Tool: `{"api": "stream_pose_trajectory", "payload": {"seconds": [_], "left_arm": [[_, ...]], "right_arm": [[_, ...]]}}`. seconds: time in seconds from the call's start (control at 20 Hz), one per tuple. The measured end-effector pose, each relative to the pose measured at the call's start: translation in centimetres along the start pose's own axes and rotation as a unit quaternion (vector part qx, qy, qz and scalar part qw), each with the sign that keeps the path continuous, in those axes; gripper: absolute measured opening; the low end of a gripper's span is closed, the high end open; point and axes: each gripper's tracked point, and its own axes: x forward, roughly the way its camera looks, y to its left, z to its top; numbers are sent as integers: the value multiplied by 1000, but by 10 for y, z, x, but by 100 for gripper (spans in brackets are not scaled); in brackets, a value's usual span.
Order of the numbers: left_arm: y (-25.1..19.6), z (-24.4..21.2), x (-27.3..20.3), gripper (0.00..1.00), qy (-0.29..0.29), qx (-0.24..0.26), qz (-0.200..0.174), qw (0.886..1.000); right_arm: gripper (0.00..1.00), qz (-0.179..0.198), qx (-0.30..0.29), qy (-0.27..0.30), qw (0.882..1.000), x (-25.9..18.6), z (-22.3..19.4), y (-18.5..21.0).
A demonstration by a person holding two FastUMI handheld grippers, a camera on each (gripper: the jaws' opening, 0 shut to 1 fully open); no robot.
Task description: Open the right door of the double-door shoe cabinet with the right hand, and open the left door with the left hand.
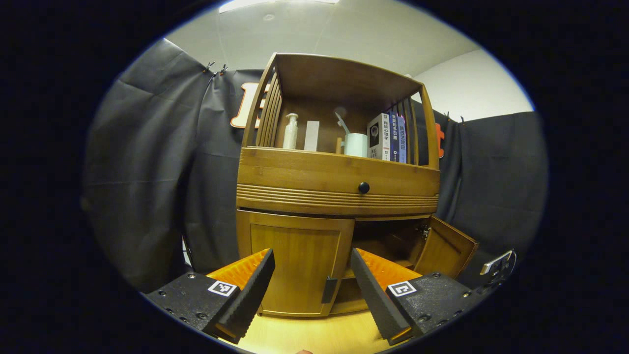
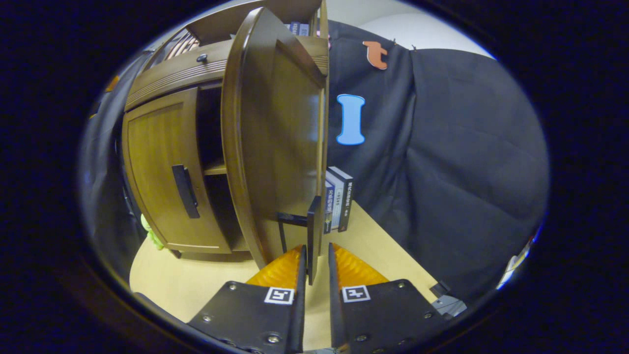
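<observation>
The wooden shoe cabinet (image 1: 337, 179) stands straight ahead in the left gripper view. Its left door (image 1: 295, 260) is closed, with a black handle (image 1: 329, 290) at its inner edge. My left gripper (image 1: 312, 295) hangs open just in front of that door, the handle showing between its fingers but farther off. The right door (image 1: 446, 246) is swung out. In the right gripper view this open door (image 2: 275, 147) fills the centre, and my right gripper (image 2: 315, 250) is shut on its black handle (image 2: 313, 231). The closed left door (image 2: 162, 167) lies beyond.
The cabinet's open top shelf holds a bottle (image 1: 291, 132), a white cup (image 1: 355, 144) and books (image 1: 390, 137). More books (image 2: 339, 199) stand on the wooden floor (image 2: 206, 285) behind the open door. Something green (image 2: 149, 230) lies by the cabinet's base.
</observation>
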Motion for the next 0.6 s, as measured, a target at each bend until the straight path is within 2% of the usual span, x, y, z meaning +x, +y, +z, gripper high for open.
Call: {"api": "stream_pose_trajectory", "payload": {"seconds": [0.2, 0.25, 0.35, 0.55, 0.6], "left_arm": [[-8, -4, 3, 96, 2, 0, -14, 1000], [-10, -5, 4, 92, 4, 1, -16, 1000], [-12, -11, 6, 96, 9, 3, -20, 1000], [-16, -20, 14, 92, 14, 1, -25, 1000], [-18, -23, 17, 99, 16, 0, -25, 1000]], "right_arm": [[19, -26, 1, -2, 1000, -2, -4, -32], [19, -31, 2, -1, 1000, -1, -3, -35], [19, -43, 2, -4, 999, -3, -2, -47], [19, -71, 2, -10, 997, -6, 2, -71], [19, -80, 4, -11, 997, -6, 3, -78]]}}
